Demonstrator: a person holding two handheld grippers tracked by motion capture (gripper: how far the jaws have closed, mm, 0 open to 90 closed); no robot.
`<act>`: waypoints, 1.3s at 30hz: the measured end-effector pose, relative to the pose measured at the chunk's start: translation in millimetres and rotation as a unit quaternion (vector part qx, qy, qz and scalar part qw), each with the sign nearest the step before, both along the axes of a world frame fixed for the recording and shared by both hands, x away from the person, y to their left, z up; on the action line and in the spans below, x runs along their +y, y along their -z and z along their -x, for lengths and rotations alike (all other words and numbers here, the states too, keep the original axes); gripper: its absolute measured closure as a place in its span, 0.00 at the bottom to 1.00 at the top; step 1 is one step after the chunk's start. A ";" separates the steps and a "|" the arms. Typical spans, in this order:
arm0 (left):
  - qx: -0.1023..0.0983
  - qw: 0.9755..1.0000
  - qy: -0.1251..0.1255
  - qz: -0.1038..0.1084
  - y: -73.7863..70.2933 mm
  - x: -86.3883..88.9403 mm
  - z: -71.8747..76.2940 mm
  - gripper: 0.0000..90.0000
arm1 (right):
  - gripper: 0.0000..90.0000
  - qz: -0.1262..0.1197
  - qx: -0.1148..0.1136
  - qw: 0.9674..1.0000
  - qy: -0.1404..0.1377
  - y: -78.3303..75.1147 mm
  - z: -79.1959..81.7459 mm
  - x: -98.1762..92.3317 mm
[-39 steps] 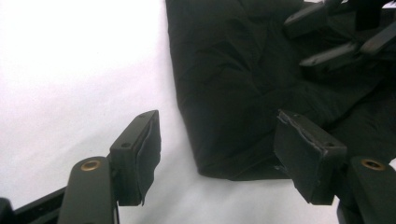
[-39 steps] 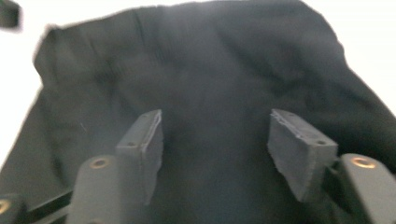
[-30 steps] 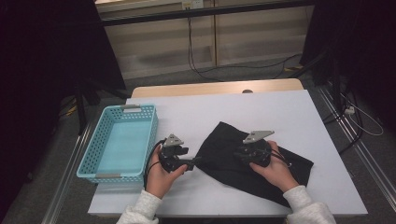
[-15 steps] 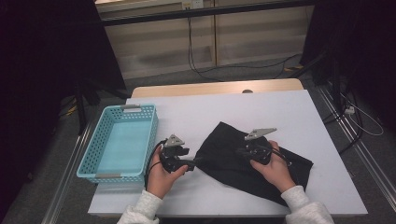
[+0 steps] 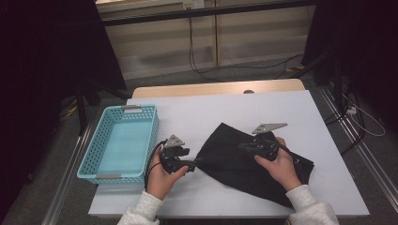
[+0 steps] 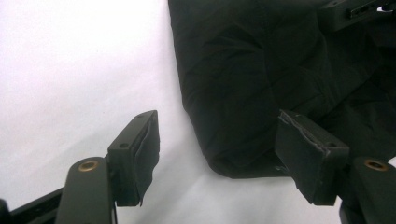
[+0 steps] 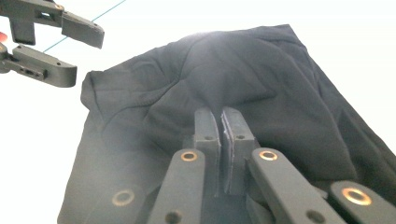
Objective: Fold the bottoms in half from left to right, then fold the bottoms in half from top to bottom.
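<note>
At the black cloth (image 5: 244, 161) edge — left gripper (image 6: 217, 154) straddling it, agape.

basket: light blue plastic (image 5: 98, 159), left of frame, on white table (image 5: 206, 117)
cable: black (image 5: 199, 65), floor, top centre
table edge: wood strip (image 5: 211, 88), far side

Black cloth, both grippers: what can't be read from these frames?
- Whether the right gripper pinches the black cloth: right gripper view, shut jaws hide any fold between them.
- What garment it is: high view, crumpled, the right hand covers part.
- Cloth's corner by the left gripper: left gripper view, its jaw hides part of it.
</note>
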State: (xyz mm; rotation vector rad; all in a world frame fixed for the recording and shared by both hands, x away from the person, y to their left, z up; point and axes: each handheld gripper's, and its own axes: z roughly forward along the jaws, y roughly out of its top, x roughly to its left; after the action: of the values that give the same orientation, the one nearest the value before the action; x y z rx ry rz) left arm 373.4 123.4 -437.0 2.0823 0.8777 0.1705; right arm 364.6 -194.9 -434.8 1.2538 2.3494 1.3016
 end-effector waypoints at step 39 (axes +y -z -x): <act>-0.002 0.999 0.042 0.011 -0.4 -25.7 5.2 0.35 | 0.93 0.011 0.015 1.000 0.008 16.4 -0.7 2.8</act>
State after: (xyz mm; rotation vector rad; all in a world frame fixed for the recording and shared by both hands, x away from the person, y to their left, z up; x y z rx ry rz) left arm 368.2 97.7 -436.6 2.0931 0.7851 0.1189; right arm 365.3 -192.1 -451.2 1.2914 2.3615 1.2565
